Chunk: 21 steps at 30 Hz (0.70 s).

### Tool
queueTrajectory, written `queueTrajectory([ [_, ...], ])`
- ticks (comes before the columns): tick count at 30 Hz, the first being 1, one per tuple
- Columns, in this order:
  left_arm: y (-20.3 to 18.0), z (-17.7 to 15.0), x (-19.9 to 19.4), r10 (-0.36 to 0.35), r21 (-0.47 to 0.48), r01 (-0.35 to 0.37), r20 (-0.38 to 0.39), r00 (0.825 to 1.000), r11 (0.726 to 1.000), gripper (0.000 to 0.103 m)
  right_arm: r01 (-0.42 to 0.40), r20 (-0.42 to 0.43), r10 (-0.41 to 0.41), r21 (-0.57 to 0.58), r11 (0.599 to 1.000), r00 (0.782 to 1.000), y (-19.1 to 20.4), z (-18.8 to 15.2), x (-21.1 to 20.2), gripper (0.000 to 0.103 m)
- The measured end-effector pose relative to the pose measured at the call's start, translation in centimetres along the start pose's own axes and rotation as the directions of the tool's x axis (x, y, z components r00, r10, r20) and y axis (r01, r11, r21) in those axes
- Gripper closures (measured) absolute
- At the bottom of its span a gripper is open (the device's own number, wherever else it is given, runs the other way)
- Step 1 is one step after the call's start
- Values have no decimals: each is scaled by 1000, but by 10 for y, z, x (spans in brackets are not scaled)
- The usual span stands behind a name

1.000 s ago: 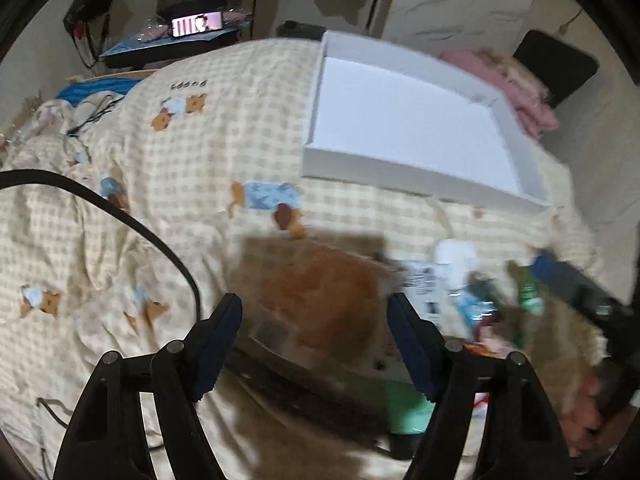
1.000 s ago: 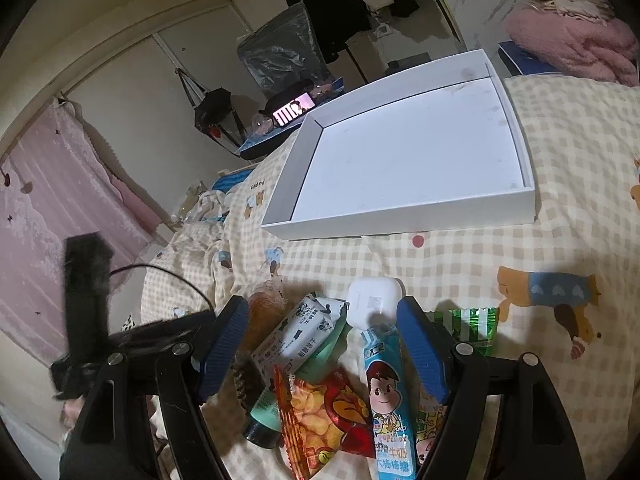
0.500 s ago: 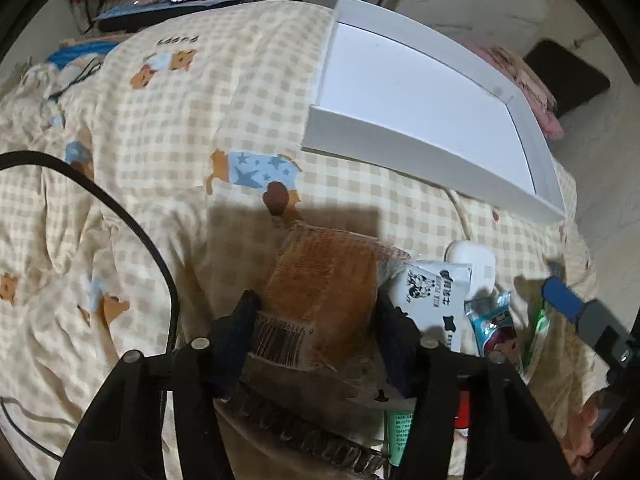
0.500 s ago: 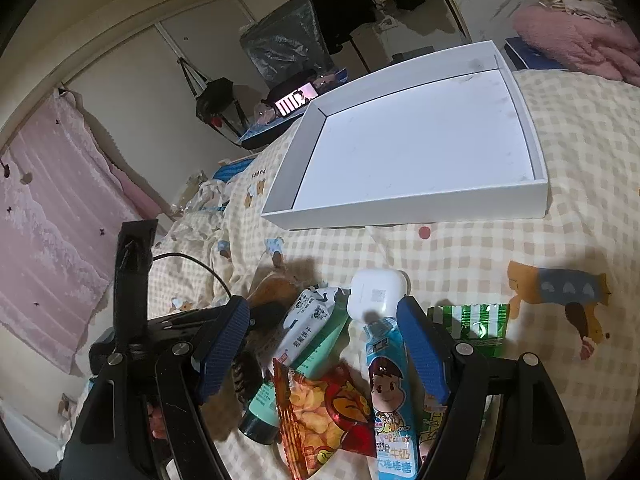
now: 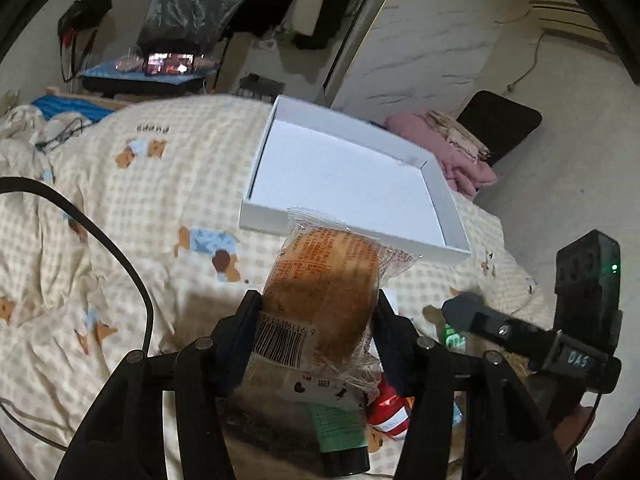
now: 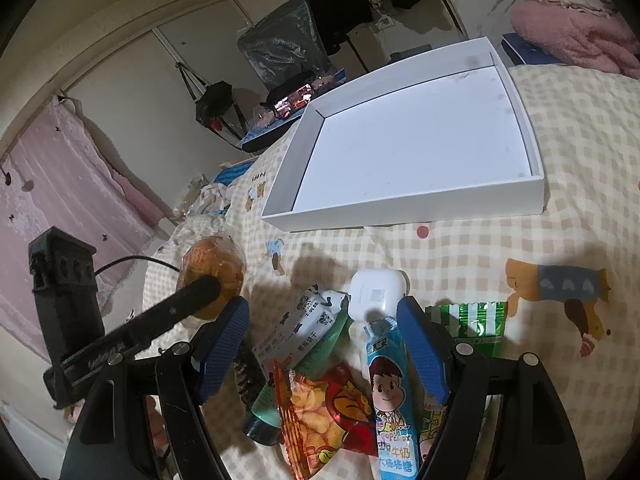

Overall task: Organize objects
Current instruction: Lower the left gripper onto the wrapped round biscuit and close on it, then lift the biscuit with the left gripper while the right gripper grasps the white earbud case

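My left gripper [image 5: 318, 312] is shut on a wrapped brown bread bun [image 5: 324, 292] and holds it above the bedspread, short of the empty white tray [image 5: 344, 172]. The bun [image 6: 212, 264] and left gripper also show at the left in the right wrist view. My right gripper [image 6: 322, 330] is open over a pile of items: a white wet-wipes pack [image 6: 300, 324], a white earbud case [image 6: 376, 290], a blue milk-candy tube [image 6: 392, 400], an orange snack bag [image 6: 320, 408], a green sachet [image 6: 472, 320] and a green tube [image 6: 264, 420]. The tray [image 6: 416, 136] lies beyond.
A checked bear-print bedspread [image 5: 120, 200] covers the bed. A black cable [image 5: 120, 256] crosses it at the left. Pink blankets [image 5: 440, 148] and a black chair [image 5: 500, 120] lie past the tray. A lit phone [image 5: 168, 62] sits on a cluttered stand behind.
My left gripper closed on the bread bun and lifted it off the bed toward the tray. My right gripper stayed open over the pile.
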<state>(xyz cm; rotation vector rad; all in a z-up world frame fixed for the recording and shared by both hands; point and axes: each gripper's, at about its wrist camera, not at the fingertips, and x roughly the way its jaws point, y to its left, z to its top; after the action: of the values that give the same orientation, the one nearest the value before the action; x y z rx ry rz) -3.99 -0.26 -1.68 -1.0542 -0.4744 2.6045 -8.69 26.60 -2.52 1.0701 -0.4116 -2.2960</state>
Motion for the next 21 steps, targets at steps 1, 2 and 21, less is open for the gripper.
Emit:
queueTrajectory([
  [1,1,-1,3,1,-14,-1,-8,1000,1000,45,-1,-2,1,4,1000,1000,-1,0,0,25],
  [2,5,-2,6,2,-42,-3,-12,1000,999,45,-2,-5,2,9,1000,1000,-1,0,1,25],
  [21,25,-9,21,59,-106,-69,-93,994,992,45,-8,-23,8,14,1000,1000,-1,-1,6,25],
])
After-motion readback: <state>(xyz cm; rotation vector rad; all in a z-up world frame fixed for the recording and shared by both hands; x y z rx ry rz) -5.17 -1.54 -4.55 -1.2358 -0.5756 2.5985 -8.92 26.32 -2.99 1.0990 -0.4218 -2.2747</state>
